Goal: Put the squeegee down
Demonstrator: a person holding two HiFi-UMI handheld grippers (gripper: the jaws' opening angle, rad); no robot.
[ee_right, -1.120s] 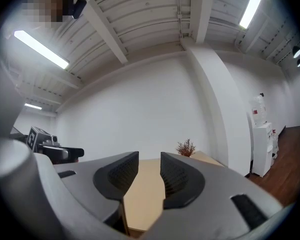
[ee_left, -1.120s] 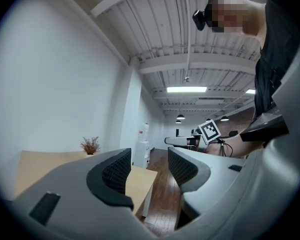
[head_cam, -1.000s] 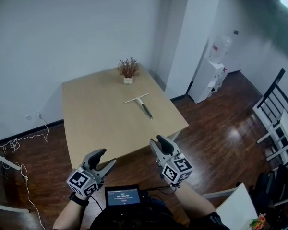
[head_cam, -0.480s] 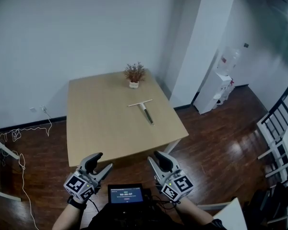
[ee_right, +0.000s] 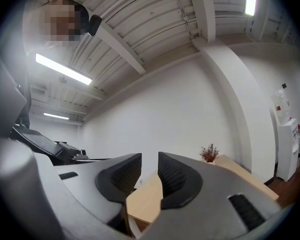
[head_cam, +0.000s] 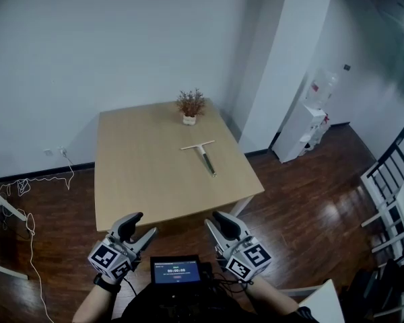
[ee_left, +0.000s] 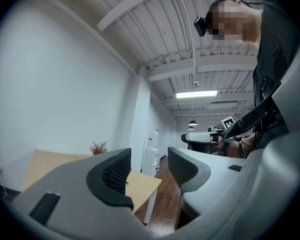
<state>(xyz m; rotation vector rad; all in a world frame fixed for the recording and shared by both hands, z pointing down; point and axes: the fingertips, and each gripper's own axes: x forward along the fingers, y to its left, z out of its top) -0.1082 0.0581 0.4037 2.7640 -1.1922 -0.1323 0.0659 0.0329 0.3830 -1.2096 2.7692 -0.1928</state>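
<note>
The squeegee [head_cam: 201, 155] lies flat on the light wooden table [head_cam: 135, 180], right of the table's middle, its blade toward the far side and its handle pointing to the near right edge. Both grippers hang low in front of the person's body, short of the table's near edge and far from the squeegee. My left gripper [head_cam: 140, 226] is open with a wide gap and nothing between its pads [ee_left: 116, 171]. My right gripper [head_cam: 217, 223] is also open, its jaws standing only narrowly apart, and holds nothing [ee_right: 149, 175].
A small potted plant [head_cam: 189, 106] stands at the table's far edge. A white water dispenser [head_cam: 308, 123] is beside the pillar at right. Chairs [head_cam: 390, 194] stand at the far right. Cables [head_cam: 20, 187] trail on the floor at left. A small screen [head_cam: 175, 272] sits between the grippers.
The head view has drawn back a little, so the table sits slightly farther up. Both grippers stay low by the body, and the squeegee has not moved.
</note>
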